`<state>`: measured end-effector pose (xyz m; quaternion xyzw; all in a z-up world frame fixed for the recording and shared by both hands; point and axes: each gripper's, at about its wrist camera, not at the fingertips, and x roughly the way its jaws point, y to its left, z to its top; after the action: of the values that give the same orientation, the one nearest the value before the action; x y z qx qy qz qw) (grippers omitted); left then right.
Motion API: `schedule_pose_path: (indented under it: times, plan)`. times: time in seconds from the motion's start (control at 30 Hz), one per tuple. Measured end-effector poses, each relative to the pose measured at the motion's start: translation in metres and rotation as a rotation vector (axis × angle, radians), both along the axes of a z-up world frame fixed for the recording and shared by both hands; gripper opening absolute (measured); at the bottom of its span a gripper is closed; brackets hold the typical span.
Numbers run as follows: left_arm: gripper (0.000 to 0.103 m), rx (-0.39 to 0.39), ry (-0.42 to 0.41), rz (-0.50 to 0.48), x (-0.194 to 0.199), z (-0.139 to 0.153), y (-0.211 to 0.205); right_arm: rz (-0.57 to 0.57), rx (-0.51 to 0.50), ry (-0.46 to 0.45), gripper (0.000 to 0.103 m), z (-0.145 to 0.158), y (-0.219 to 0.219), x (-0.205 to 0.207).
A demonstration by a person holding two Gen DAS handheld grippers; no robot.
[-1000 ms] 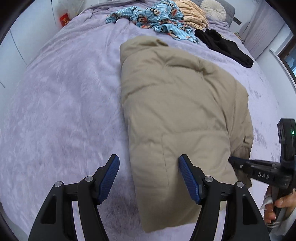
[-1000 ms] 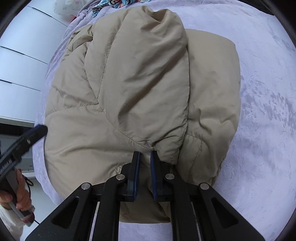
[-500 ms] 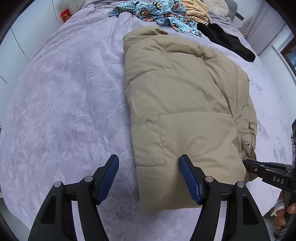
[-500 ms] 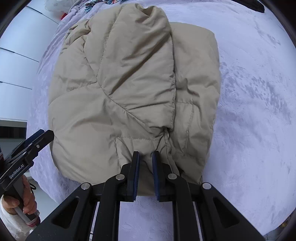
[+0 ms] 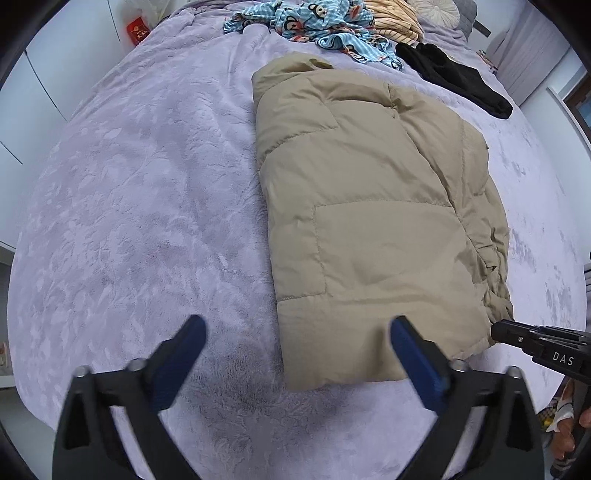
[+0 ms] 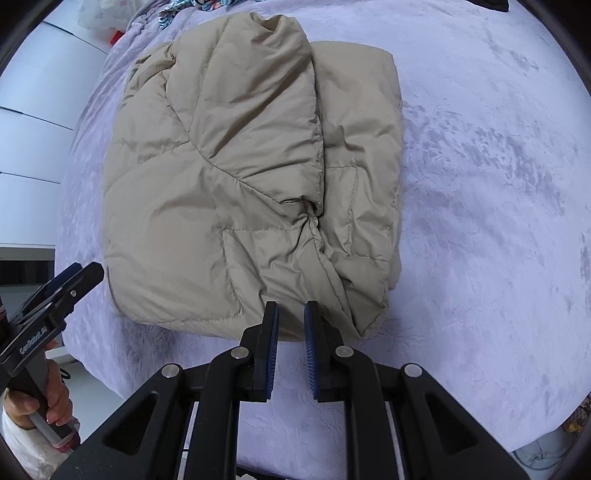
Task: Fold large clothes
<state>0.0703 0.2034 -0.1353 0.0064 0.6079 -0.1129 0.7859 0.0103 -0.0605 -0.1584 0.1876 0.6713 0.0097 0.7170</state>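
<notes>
A beige padded jacket (image 5: pixel 369 221) lies folded on the lilac bedspread (image 5: pixel 147 184). It also fills the right wrist view (image 6: pixel 240 177), with a sleeve folded over its top. My left gripper (image 5: pixel 295 336) is open and empty, just short of the jacket's near hem. My right gripper (image 6: pixel 290 321) has its jaws a narrow gap apart with nothing between them, at the jacket's near edge and not touching it. The right gripper's tip also shows in the left wrist view (image 5: pixel 506 328), and the left gripper shows in the right wrist view (image 6: pixel 74 277).
At the far end of the bed lie a blue monkey-print garment (image 5: pixel 325 22), a striped yellow cloth (image 5: pixel 395 18) and a black garment (image 5: pixel 461 81). White cupboards (image 6: pixel 33 110) stand beside the bed. The bed's edge runs just below both grippers.
My right gripper has let go of the jacket's edge, opened slightly and backed off. My left gripper has pulled back a little; the jacket now lies flat.
</notes>
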Motion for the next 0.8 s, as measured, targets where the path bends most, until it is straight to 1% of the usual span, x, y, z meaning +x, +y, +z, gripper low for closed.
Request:
schedule_pose_path:
  times: [0.1,0.17,0.23,0.33,0.37,0.43,0.5,0.57,0.67,0.73,0.77,0.8]
  plan:
    - [0.103,0.009,0.002,0.004,-0.004,0.006,-0.003,0.0,0.009,-0.011,0.016,0.004,-0.005,-0.003]
    - [0.103,0.023,0.0,0.021,-0.007,0.012,-0.007,0.009,-0.003,-0.038,0.016,0.012,-0.01,-0.005]
    - [0.103,0.043,-0.017,0.048,-0.01,0.023,-0.01,0.008,-0.034,-0.076,0.016,0.028,-0.014,-0.003]
    - [0.103,0.035,-0.071,0.071,-0.015,0.047,-0.015,0.007,-0.078,-0.161,0.016,0.058,-0.017,-0.001]
    - [0.103,0.038,-0.087,0.077,-0.016,0.054,-0.017,0.01,-0.095,-0.184,0.018,0.067,-0.017,0.0]
    - [0.103,0.043,-0.123,0.091,-0.019,0.069,-0.02,0.01,-0.116,-0.238,0.029,0.086,-0.017,0.002]
    - [0.103,0.041,-0.156,0.103,-0.02,0.085,-0.021,0.009,-0.131,-0.291,0.053,0.104,-0.015,0.003]
    - [0.103,0.042,-0.182,0.113,-0.021,0.1,-0.023,0.012,-0.16,-0.346,0.055,0.121,-0.014,0.004]
    - [0.103,0.045,-0.224,0.135,-0.023,0.12,-0.022,0.017,-0.182,-0.388,0.056,0.141,-0.01,0.006]
    - [0.103,0.052,-0.249,0.148,-0.027,0.132,-0.021,0.021,-0.198,-0.406,0.069,0.151,-0.009,0.007]
    - [0.103,0.055,-0.259,0.152,-0.028,0.137,-0.02,0.02,-0.205,-0.418,0.085,0.155,-0.008,0.007]
    - [0.103,0.056,-0.267,0.158,-0.029,0.142,-0.02,0.018,-0.215,-0.432,0.089,0.159,-0.008,0.006]
